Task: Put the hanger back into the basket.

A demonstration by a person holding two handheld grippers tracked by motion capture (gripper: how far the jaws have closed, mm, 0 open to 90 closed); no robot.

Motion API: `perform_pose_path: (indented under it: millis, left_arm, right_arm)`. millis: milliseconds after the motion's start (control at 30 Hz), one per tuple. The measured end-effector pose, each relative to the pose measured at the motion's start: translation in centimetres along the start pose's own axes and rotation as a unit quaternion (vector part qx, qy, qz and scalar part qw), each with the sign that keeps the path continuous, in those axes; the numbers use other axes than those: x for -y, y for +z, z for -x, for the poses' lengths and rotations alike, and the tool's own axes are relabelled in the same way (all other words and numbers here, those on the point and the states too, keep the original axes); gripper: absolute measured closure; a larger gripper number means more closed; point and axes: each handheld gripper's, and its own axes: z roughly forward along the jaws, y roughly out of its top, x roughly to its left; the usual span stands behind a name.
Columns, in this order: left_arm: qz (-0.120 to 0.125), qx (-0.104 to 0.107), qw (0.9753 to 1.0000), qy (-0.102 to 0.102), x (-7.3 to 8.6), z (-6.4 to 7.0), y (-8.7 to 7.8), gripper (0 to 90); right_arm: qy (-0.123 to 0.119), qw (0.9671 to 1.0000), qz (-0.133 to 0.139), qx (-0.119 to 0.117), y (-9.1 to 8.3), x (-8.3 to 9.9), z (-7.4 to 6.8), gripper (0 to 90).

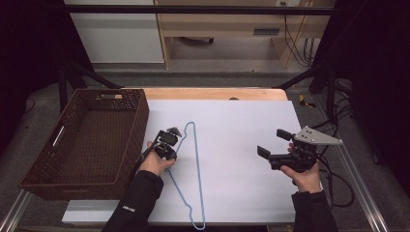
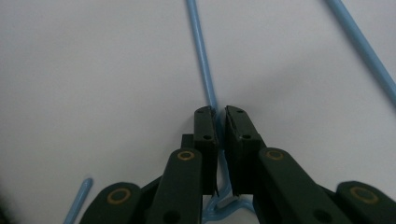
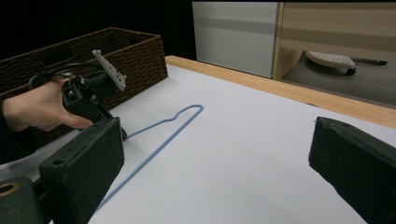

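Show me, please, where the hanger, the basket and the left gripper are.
hanger [image 1: 197, 159], high view, on its long straight side.
basket [image 1: 139, 118], high view, on its right wall.
left gripper [image 2: 221, 122], left gripper view, between its jaw tips.

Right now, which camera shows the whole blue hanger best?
The high view: the blue hanger lies flat on the white table, its full outline visible. The left gripper view shows the left gripper closed on one thin rod of it. The right gripper view shows one rounded end and two rods, partly hidden behind a jaw.
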Motion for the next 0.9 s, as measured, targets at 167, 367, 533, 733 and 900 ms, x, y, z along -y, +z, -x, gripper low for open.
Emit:
perform_pose_path:
  millis: [167, 367, 533, 733, 900]
  left_arm:
    - [0.002, -0.007, 1.0000, -0.001, -0.02, 0.08, -0.01, 84.5]
    - [0.006, -0.006, 1.0000, 0.005, 0.12, -0.01, -0.10, 87.5]
    - [0.005, -0.007, 0.9999, 0.012, 0.11, 0.14, -0.19, 87.5]
    - [-0.001, 0.007, 0.9998, 0.017, 0.12, 0.26, -0.14, 87.5]
    - [-0.004, 0.010, 0.9996, 0.026, 0.07, 0.22, -0.16, 87.2]
  right_arm:
    - [0.001, 1.0000, 0.001, -0.001, -0.03, -0.01, 0.02, 3.7]
    - [-0.001, 1.0000, 0.000, 0.000, -0.06, -0.01, 0.08, 3.7]
    - [0.003, 1.0000, 0.002, 0.000, -0.16, -0.04, 0.09, 3.7]
    - [0.003, 1.0000, 0.003, -0.001, -0.16, -0.05, 0.08, 3.6]
    - [0.001, 1.0000, 0.002, -0.002, -0.12, -0.03, 0.10, 3.7]
